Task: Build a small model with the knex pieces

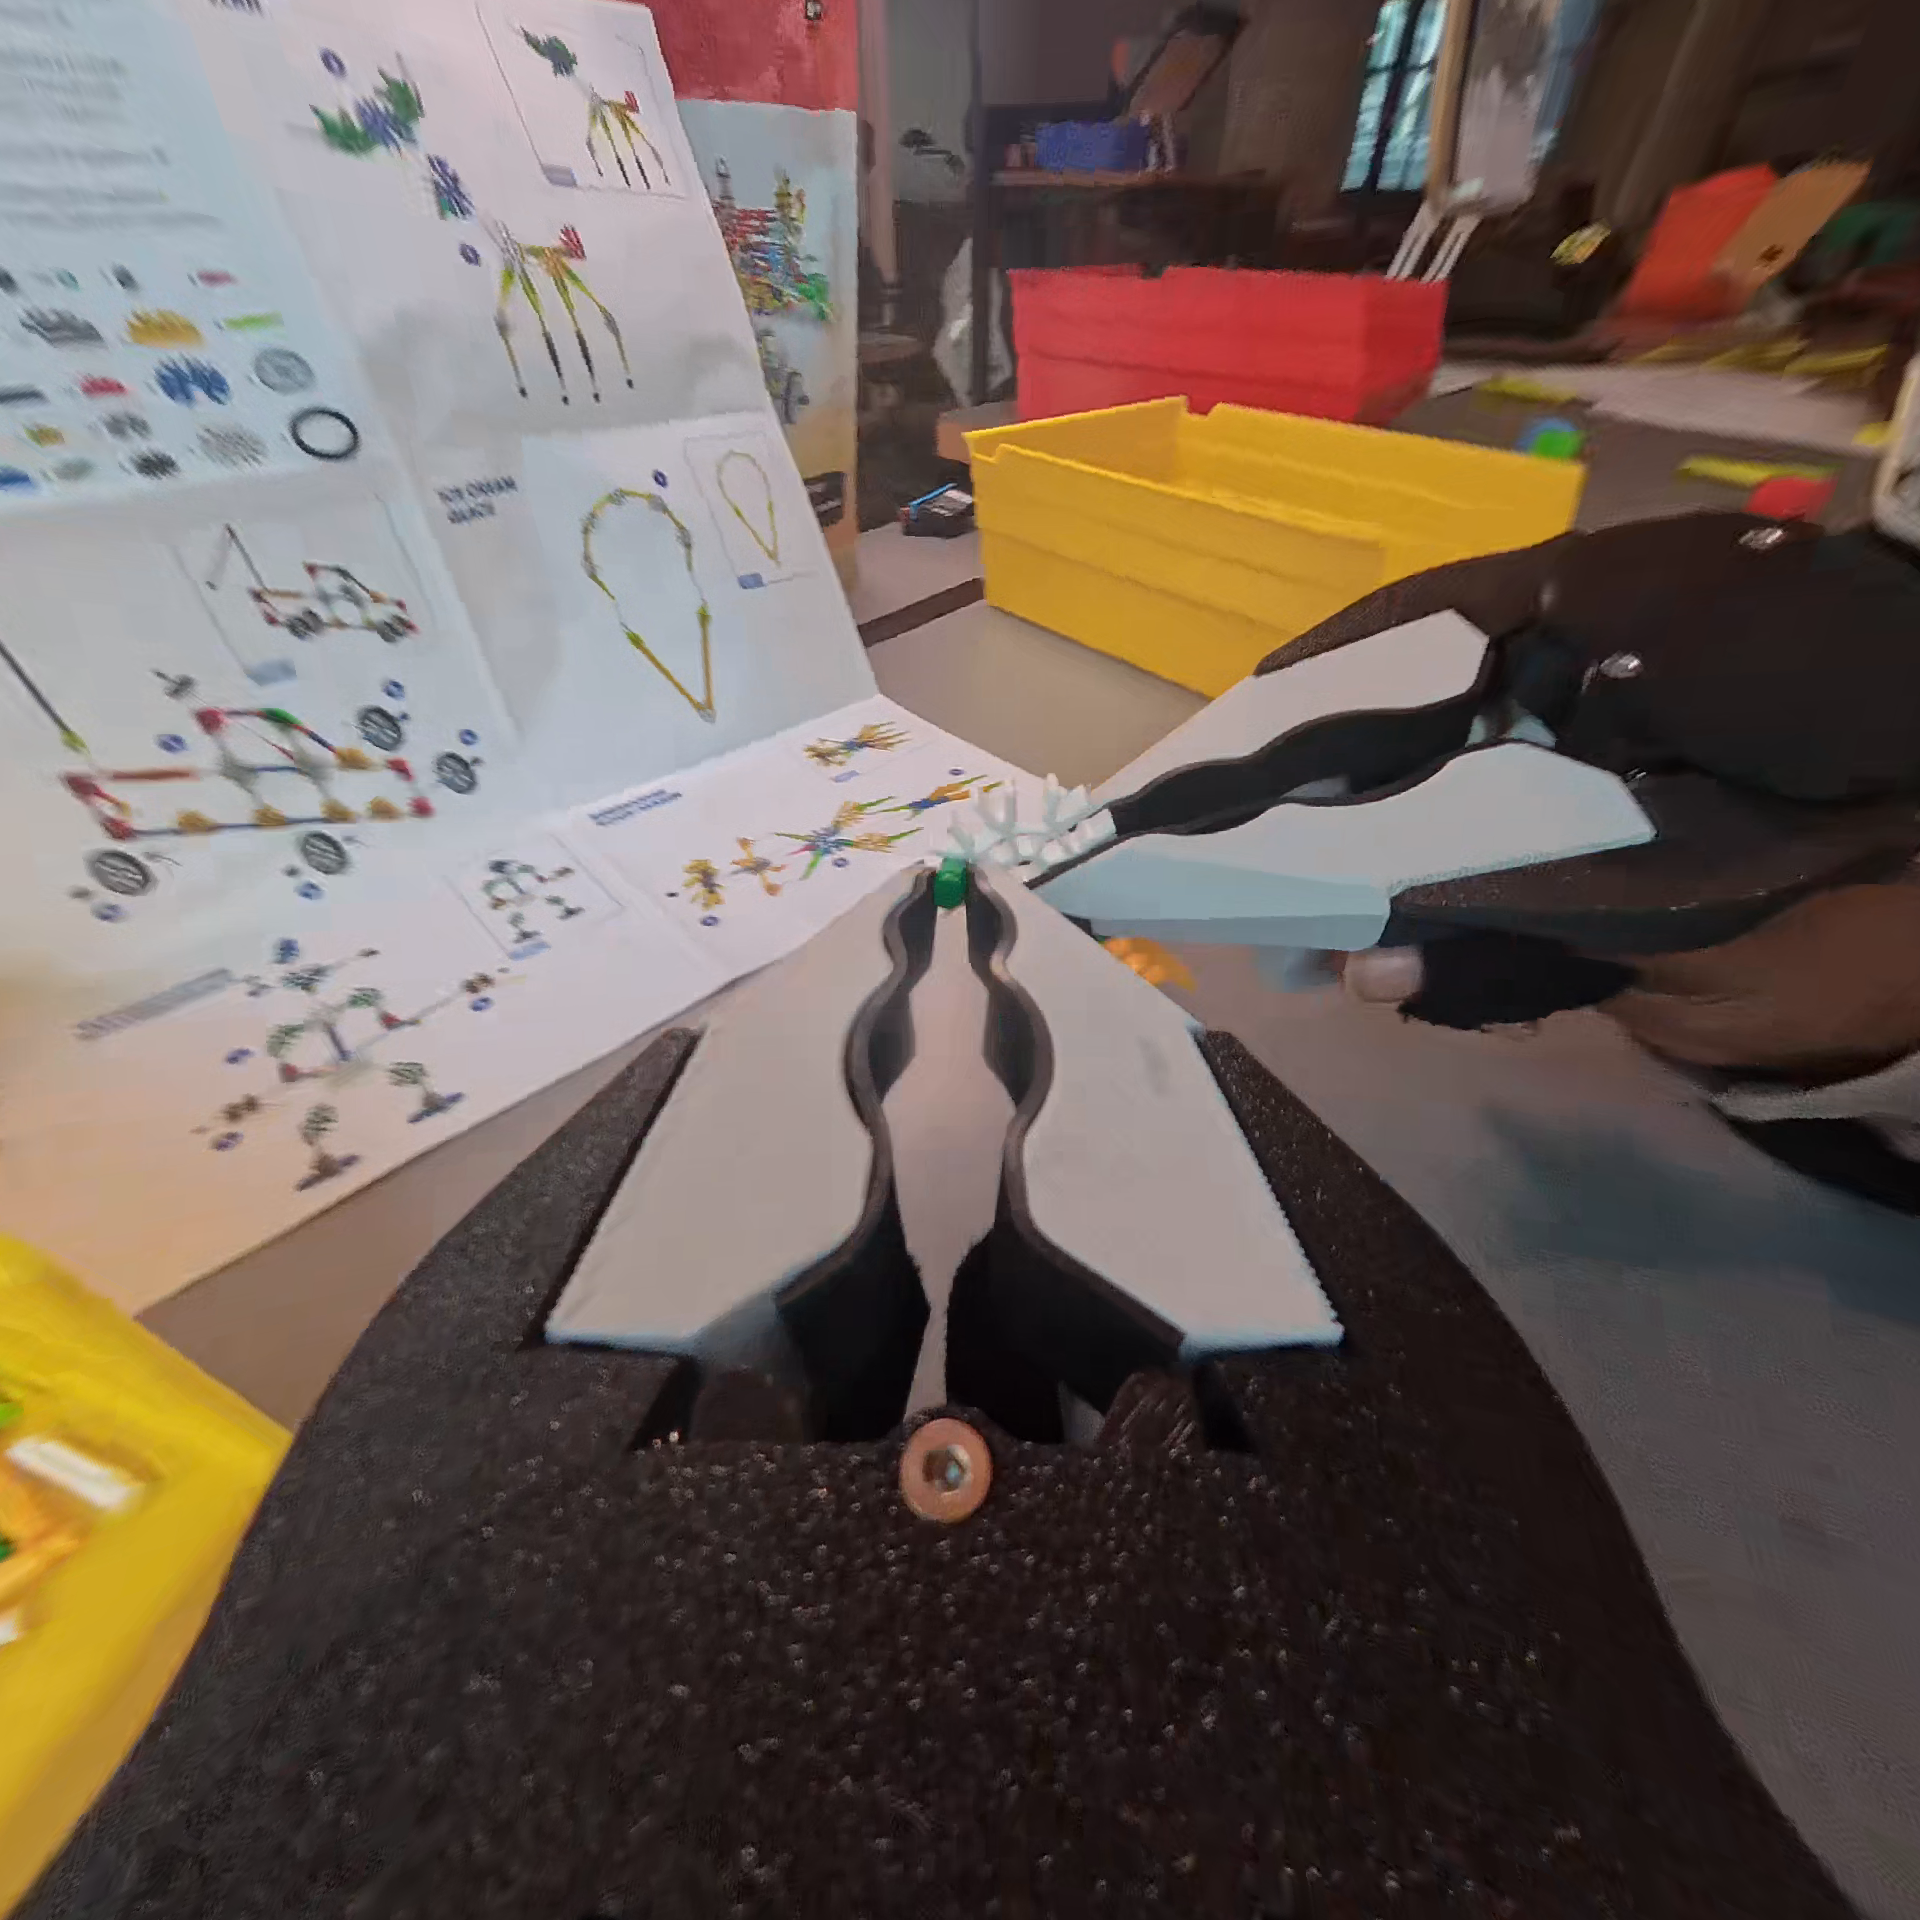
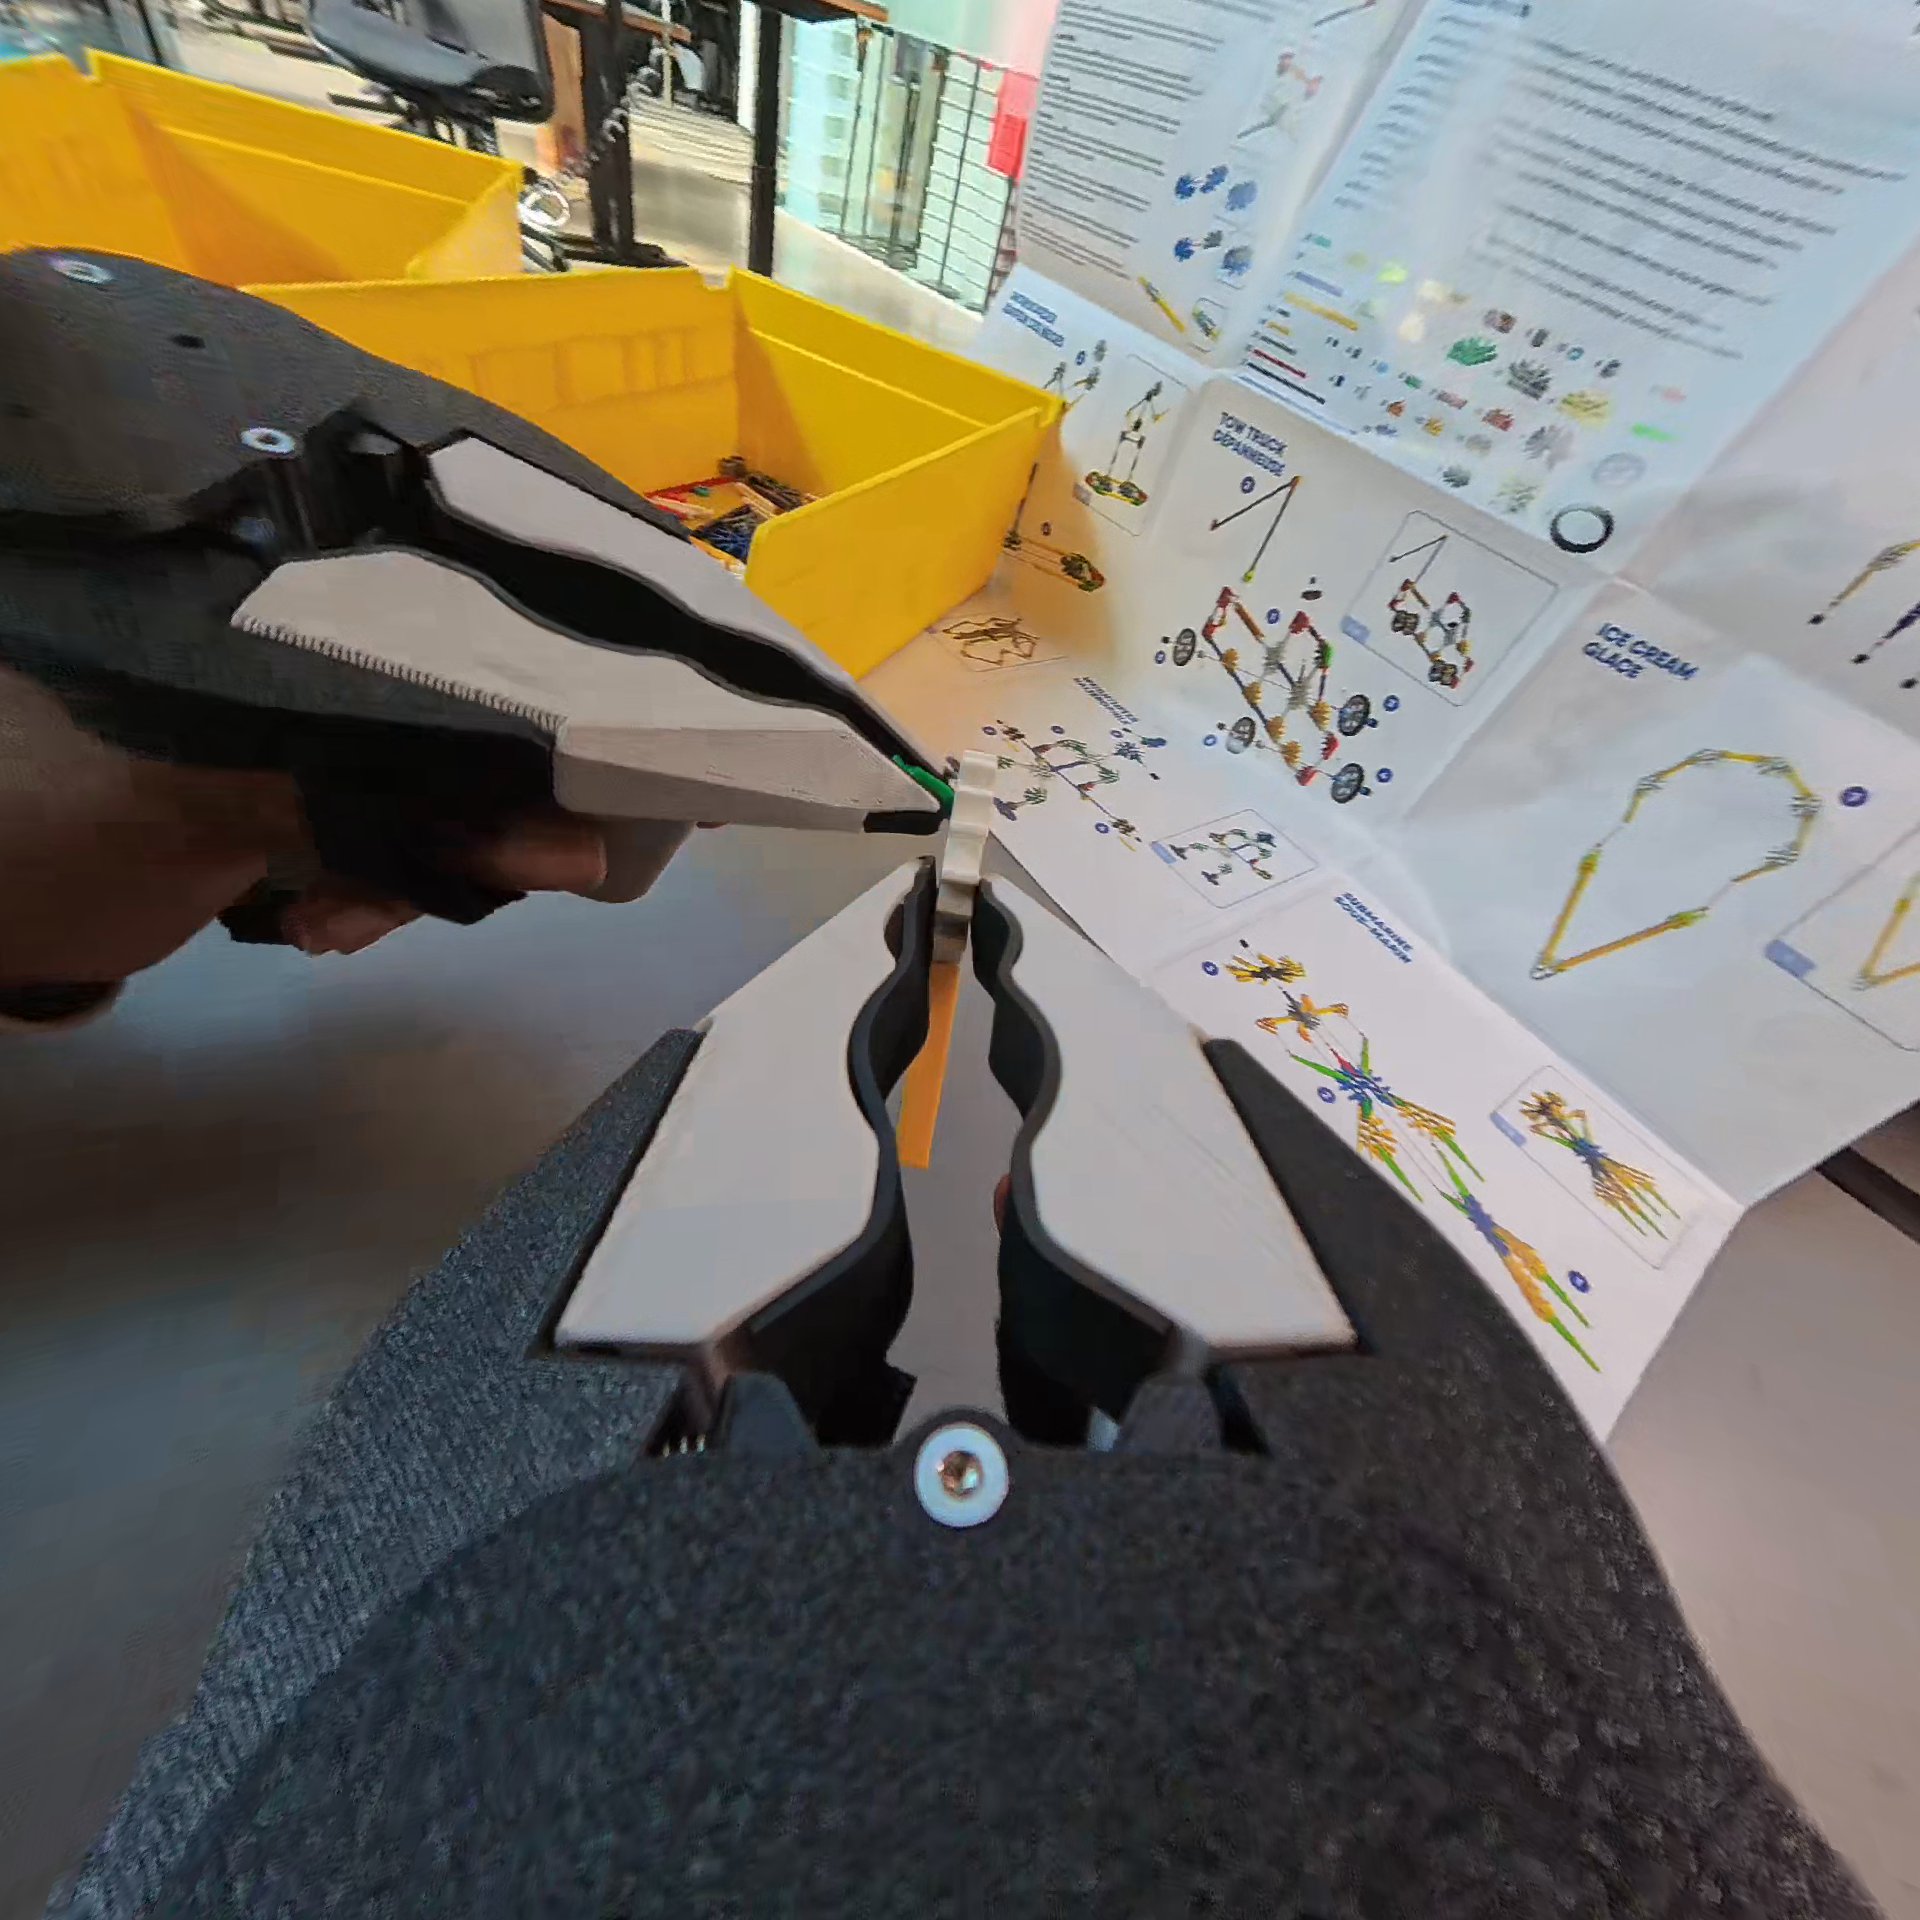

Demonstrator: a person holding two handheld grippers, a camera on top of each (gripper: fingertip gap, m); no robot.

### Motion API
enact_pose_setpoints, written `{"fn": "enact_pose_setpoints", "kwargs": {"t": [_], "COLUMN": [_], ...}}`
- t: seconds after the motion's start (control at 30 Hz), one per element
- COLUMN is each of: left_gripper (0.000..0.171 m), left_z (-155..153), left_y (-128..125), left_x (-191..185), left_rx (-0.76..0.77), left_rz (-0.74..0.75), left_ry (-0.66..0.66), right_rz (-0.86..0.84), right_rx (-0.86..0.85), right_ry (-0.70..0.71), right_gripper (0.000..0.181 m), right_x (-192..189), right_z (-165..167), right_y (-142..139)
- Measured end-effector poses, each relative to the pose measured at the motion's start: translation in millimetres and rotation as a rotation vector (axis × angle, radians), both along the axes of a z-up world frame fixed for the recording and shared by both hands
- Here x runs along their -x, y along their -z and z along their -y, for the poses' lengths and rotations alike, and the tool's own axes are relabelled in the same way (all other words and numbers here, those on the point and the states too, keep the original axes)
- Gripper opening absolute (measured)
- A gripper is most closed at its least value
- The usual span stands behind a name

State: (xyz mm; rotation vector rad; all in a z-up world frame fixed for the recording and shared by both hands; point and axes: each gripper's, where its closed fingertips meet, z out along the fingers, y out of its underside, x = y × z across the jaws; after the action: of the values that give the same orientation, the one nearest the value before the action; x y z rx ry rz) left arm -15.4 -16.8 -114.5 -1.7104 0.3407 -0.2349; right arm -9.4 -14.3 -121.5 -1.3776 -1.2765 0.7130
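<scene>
A grey table is recorded. A large folded instruction sheet with coloured build diagrams is laid on it, the front part flat and the rear part propped upright. An open yellow bin is noted towards the far edge, right of the sheet, with a red bin behind it. A divided yellow bin is set touching the sheet's opposite side; mixed coloured parts are seen in one compartment.
</scene>
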Motion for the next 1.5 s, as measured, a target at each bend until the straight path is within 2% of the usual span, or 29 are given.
{"fn": "enact_pose_setpoints", "kwargs": {"t": [0.1,0.2,0.23,0.3,0.33,0.4,0.47,0.5,0.6,0.7,0.83,0.9,1.0,1.1,1.23,1.33,1.4,1.5], "left_gripper": [0.004,0.005,0.005,0.005,0.005,0.004,0.005,0.005,0.005,0.005,0.006,0.006,0.006,0.006,0.018,0.024,0.024,0.023], "left_z": [-13,-23,-24,-25,-24,-17,-15,-16,-15,0,29,41,54,57,52,49,49,49], "left_y": [4,7,5,0,2,0,1,2,-1,-14,-22,-6,24,45,45,40,37,34], "left_x": [2,3,3,1,-3,-23,-30,-27,2,45,129,168,215,233,236,234,231,228], "left_rx": [-0.021,-0.049,-0.072,-0.121,-0.132,-0.159,-0.151,-0.121,-0.032,0.005,0.094,0.209,0.347,0.422,0.369,0.323,0.288,0.236], "left_rz": [-0.11,-0.332,-0.413,-0.544,-0.558,-0.476,-0.456,-0.364,-0.105,0.035,0.116,0.166,0.151,0.156,0.132,0.112,0.105,0.098], "left_ry": [-0.12,-0.205,-0.225,-0.246,-0.217,-0.122,-0.108,-0.097,-0.1,-0.151,-0.285,-0.346,-0.457,-0.494,-0.513,-0.518,-0.516,-0.521], "right_rz": [0.021,0.013,-0.032,-0.159,-0.201,-0.246,-0.28,-0.284,-0.278,-0.28,-0.198,-0.157,-0.087,-0.042,0.072,0.189,0.227,0.309], "right_rx": [-0.009,0.006,0.111,0.435,0.577,0.65,0.63,0.608,0.551,0.526,0.544,0.543,0.513,0.507,0.506,0.437,0.407,0.259], "right_ry": [0.077,0.119,0.103,0.035,0.026,0.094,0.067,0.045,0.002,-0.077,-0.138,-0.173,-0.203,-0.2,-0.229,-0.295,-0.367,-0.484], "right_gripper": [0.004,0.004,0.004,0.005,0.004,0.004,0.004,0.004,0.004,0.004,0.005,0.005,0.005,0.005,0.004,0.004,0.004,0.005], "right_x": [1,2,3,4,3,-7,-10,-11,-17,-24,-22,-16,-8,-4,7,25,42,64], "right_z": [-14,-23,-25,-25,-27,-52,-56,-53,-47,-41,-33,-24,-11,-6,10,41,72,126], "right_y": [4,6,5,5,10,17,6,0,-7,-9,1,6,15,23,23,2,-28,-78]}}
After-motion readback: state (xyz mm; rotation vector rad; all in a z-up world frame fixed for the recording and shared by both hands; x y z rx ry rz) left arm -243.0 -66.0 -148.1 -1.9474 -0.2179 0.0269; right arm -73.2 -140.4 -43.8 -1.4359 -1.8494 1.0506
